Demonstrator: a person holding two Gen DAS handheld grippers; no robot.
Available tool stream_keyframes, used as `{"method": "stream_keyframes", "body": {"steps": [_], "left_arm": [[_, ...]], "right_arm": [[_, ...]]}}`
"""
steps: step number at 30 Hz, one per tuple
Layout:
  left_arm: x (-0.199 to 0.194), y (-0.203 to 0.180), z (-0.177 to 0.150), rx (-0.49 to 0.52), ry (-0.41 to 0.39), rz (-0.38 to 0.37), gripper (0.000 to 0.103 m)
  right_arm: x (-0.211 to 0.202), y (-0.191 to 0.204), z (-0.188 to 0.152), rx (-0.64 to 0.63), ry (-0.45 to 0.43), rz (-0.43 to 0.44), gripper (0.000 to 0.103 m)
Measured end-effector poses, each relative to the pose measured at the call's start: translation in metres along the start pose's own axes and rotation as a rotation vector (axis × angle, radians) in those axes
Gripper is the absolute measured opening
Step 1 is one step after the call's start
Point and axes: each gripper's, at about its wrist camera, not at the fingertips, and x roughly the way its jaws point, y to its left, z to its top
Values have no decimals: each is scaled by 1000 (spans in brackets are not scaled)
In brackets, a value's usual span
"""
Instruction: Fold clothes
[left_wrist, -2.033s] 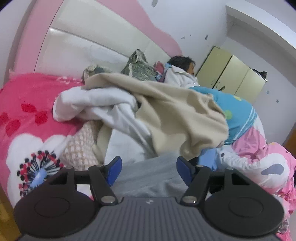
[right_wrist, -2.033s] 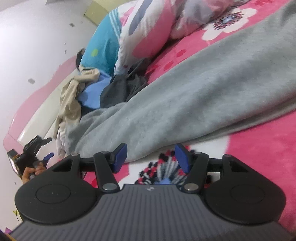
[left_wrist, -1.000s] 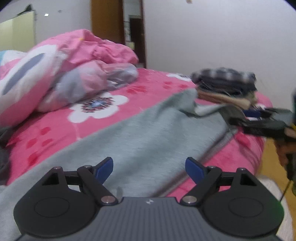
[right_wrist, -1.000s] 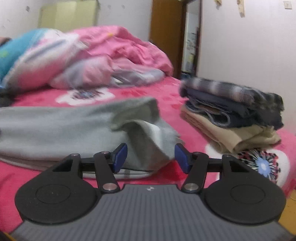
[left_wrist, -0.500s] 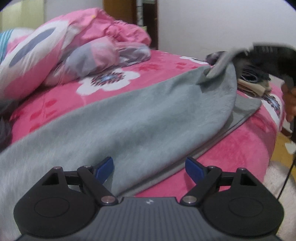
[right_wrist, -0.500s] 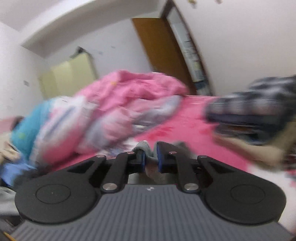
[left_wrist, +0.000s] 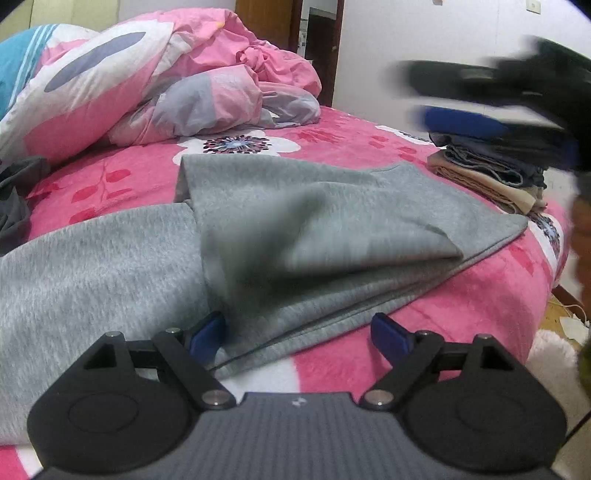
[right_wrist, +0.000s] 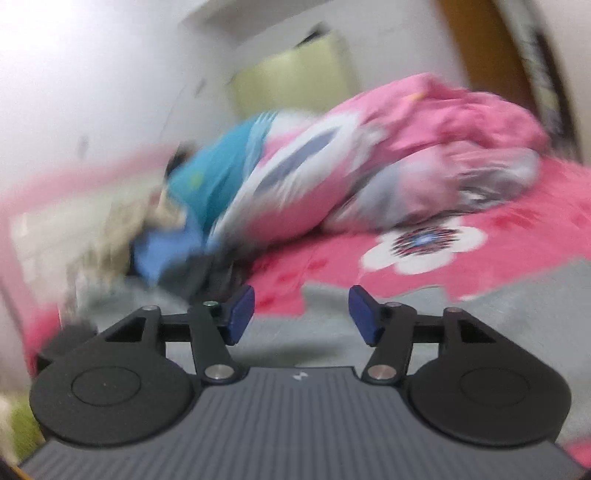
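Observation:
A grey garment (left_wrist: 295, 221) lies spread on the pink flowered bed (left_wrist: 461, 306), its right end folded back over itself. My left gripper (left_wrist: 299, 336) is open and empty, low over the garment's near edge. My right gripper (right_wrist: 301, 315) is open and empty above the grey garment (right_wrist: 517, 310); that view is blurred. The right gripper also shows in the left wrist view (left_wrist: 498, 107), blurred, in the air at the upper right.
A stack of folded clothes (left_wrist: 491, 177) sits at the bed's right edge. A crumpled pink quilt (left_wrist: 166, 85) lies at the back. A dark garment (left_wrist: 14, 206) is at the left. Floor (left_wrist: 561, 317) lies beyond the right edge.
My right gripper carried the garment's end over, folding it back, then opened and let go. It has since lifted away. My left gripper stayed open by the near edge.

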Motion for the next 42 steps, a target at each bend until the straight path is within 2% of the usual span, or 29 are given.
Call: {"method": "stream_keyframes", "body": {"steps": [3, 6, 7, 9, 12, 16, 19, 21, 24, 27, 29, 33, 38, 40, 41, 42], "left_arm": [[0, 3, 1, -25, -4, -11, 87], [0, 4, 2, -36, -2, -11, 87], [0, 4, 2, -39, -2, -9, 87], [-1, 3, 2, -46, 0, -4, 87], [-4, 3, 2, -55, 2, 9, 87], [-8, 8, 3, -78, -4, 20, 87], [-13, 11, 2, -88, -8, 26, 87], [-18, 16, 1, -90, -10, 34, 87], [-32, 26, -2, -102, -25, 54, 87], [-47, 40, -5, -123, -48, 84, 87], [-55, 51, -8, -132, -62, 108, 87], [-59, 71, -13, -153, -68, 158, 87], [-60, 86, -16, -186, -81, 160, 87], [-58, 88, -18, -188, -80, 162, 87], [-57, 88, -18, -189, -78, 162, 87], [-57, 89, -19, -191, -77, 162, 87]], "right_arm": [[-48, -44, -12, 189, -76, -218, 58], [-87, -89, -34, 334, -80, -471, 58], [-95, -99, -39, 348, -76, -522, 57], [-102, -114, -44, 349, -57, -544, 54], [-99, -119, -45, 301, -37, -519, 49], [-82, -95, -38, 95, -27, -499, 49], [-69, -74, -31, 10, 4, -467, 49], [-60, -46, -28, -82, 4, -348, 49], [-43, 5, -34, -312, 22, -152, 50], [-19, 46, -48, -480, 82, 22, 50], [-3, 71, -61, -595, 142, 84, 50], [27, 109, -84, -878, 210, 60, 49], [59, 123, -88, -976, 257, 28, 44], [70, 124, -89, -971, 276, 4, 27], [75, 122, -87, -941, 284, 1, 15], [79, 120, -84, -895, 283, 0, 10]]}}
